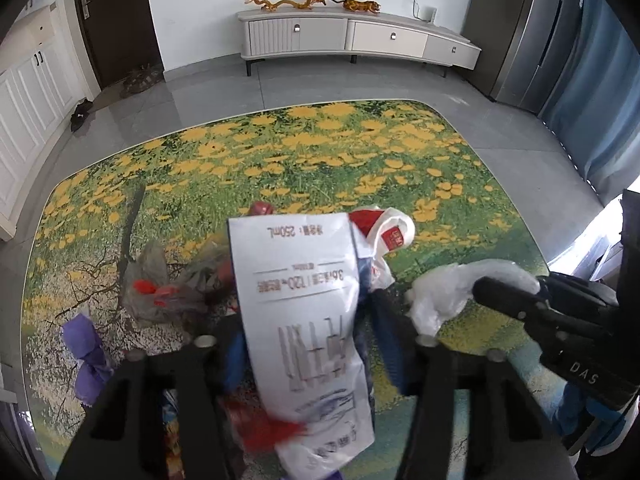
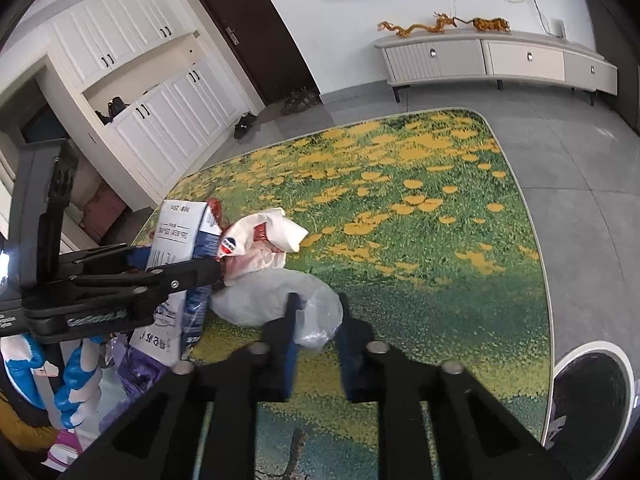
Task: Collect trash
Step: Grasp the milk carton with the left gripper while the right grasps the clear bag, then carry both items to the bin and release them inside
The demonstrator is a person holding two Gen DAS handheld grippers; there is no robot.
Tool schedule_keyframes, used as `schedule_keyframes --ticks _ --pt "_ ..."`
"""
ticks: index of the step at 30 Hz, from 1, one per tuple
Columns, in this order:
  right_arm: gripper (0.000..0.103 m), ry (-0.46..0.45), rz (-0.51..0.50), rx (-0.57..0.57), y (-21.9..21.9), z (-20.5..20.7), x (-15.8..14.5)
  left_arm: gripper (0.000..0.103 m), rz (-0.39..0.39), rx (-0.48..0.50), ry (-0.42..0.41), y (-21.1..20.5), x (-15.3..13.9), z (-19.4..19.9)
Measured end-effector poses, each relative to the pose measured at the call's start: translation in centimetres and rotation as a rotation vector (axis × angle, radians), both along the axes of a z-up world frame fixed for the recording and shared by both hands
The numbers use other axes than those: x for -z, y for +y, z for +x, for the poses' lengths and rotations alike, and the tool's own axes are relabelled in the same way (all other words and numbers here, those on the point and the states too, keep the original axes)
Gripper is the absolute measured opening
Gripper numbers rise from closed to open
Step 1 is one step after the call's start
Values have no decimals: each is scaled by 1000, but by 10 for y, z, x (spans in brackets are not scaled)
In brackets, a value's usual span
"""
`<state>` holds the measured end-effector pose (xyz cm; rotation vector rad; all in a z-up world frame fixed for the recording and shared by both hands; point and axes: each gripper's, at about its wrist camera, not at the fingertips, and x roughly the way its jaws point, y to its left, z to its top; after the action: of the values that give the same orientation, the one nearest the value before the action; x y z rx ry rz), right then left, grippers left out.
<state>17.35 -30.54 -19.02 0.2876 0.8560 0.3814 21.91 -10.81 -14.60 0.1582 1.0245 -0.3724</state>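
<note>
Left hand-held gripper (image 1: 304,320): lower centre of frame, clamped on white milk carton (image 1: 304,300). Right hand-held gripper (image 2: 316,328): lower centre, clamped on clear plastic bag (image 2: 272,300). Both items over flower-print counter (image 2: 440,240), among crumpled wrappers (image 1: 160,292).

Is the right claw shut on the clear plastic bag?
Yes: right claw shut, clear plastic bag pinched between its fingers.
</note>
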Motion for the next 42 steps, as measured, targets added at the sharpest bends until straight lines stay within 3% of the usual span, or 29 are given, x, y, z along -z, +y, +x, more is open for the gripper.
schedule_keyframes --ticks 6,16,21,29,36,42 --pt "10 -52 -16 -9 5 -15 -21 43 -46 8 -37 5 -17 -13" --pt "10 -131 -43 -13 9 -53 -61 43 -162 1 -113 27 -70 -45" --pt "10 -179 -42 -16 12 -71 -81 43 -267 -1 -127 50 -96 -57" --pt "10 -235 -18 -17 4 -91 -99 43 -490 18 -81 78 -123 -68" --pt "10 -267 4 52 -36 -110 -104 43 -550 85 -52 50 -135 -74" --pt "10 -252 -12 181 -101 -127 -89 43 -494 181 -8 -17 -127 -76"
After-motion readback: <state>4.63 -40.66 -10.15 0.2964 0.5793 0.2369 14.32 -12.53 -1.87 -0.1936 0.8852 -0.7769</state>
